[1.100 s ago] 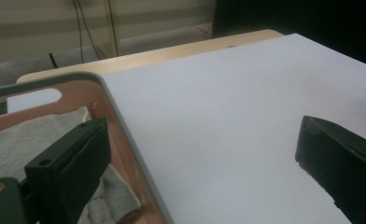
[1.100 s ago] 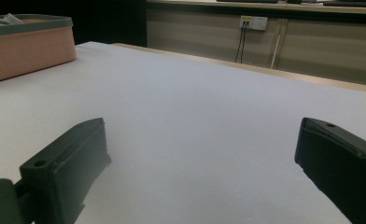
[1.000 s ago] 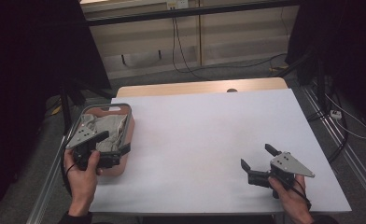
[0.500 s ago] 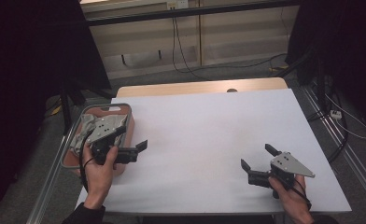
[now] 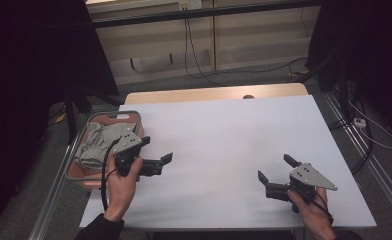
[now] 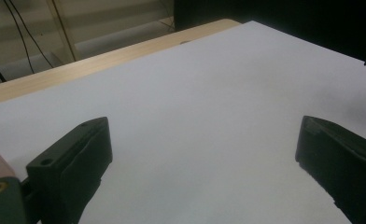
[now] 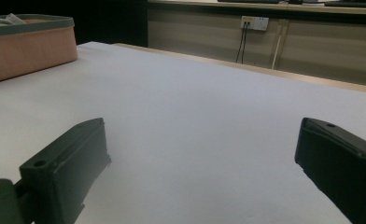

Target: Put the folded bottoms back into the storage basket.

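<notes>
The left gripper (image 5: 156, 161) is held just beside the basket (image 5: 74, 170) at the table's left edge, its 2 jaws spread wide with nothing between them. A crumpled grey cloth (image 5: 96, 142) is seen lying inside the basket. The right gripper (image 5: 275, 175) is held low over the white table (image 5: 224, 135) near its front right corner, well apart from the basket, its 2 jaws likewise parted and empty.

A pink basket (image 5: 78, 170) with a grey rim sits at the table's (image 5: 224, 145) left edge, overhanging it slightly. Crumpled grey cloth (image 5: 96, 142) lies heaped inside, filling most of it and staying below the rim.
</notes>
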{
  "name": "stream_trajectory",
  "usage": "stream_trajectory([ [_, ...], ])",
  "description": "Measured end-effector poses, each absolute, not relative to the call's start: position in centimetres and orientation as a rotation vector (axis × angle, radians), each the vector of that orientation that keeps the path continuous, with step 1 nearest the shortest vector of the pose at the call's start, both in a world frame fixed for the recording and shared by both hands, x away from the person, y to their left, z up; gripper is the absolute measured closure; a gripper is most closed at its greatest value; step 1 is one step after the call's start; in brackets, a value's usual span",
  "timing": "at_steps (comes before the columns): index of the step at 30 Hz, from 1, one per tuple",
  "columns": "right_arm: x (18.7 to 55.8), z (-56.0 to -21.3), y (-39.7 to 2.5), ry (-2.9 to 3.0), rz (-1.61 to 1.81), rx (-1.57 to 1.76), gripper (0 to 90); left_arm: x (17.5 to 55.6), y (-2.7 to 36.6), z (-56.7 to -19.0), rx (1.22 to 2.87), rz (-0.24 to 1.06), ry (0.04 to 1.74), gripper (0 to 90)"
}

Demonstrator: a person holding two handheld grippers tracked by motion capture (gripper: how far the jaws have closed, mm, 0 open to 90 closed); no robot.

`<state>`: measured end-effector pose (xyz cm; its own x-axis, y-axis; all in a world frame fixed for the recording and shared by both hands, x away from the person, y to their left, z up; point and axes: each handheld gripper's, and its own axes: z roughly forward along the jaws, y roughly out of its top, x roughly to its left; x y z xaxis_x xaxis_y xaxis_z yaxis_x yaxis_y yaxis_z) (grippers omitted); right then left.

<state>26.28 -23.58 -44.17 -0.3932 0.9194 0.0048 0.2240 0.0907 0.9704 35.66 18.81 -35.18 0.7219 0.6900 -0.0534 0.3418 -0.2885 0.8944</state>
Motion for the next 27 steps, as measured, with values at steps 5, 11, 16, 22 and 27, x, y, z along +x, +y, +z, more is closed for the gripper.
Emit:
stream_trajectory([
  [5, 26.3, -44.2, -23.6, 1.712, 1.343, 1.134, 2.2, 35.1, 17.9, -36.1, 1.896, 0.424, 0.791, 3.7],
  [11, 26.3, -44.2, -23.6, 1.711, 1.342, 1.134, 2.2, 34.9, 17.0, -37.0, 1.904, 0.4, 0.786, 3.7],
  [16, 26.2, -44.2, -23.6, 1.712, 1.344, 1.136, 2.2, 34.6, 16.7, -38.3, 1.894, 0.389, 0.807, 3.6],
  [22, 26.2, -44.2, -23.6, 1.719, 1.341, 1.137, 2.2, 34.1, 16.5, -39.9, 1.909, 0.356, 0.806, 3.5],
  [27, 26.2, -44.2, -23.6, 1.72, 1.342, 1.137, 1.9, 33.5, 16.3, -41.1, 1.915, 0.336, 0.809, 3.5],
])
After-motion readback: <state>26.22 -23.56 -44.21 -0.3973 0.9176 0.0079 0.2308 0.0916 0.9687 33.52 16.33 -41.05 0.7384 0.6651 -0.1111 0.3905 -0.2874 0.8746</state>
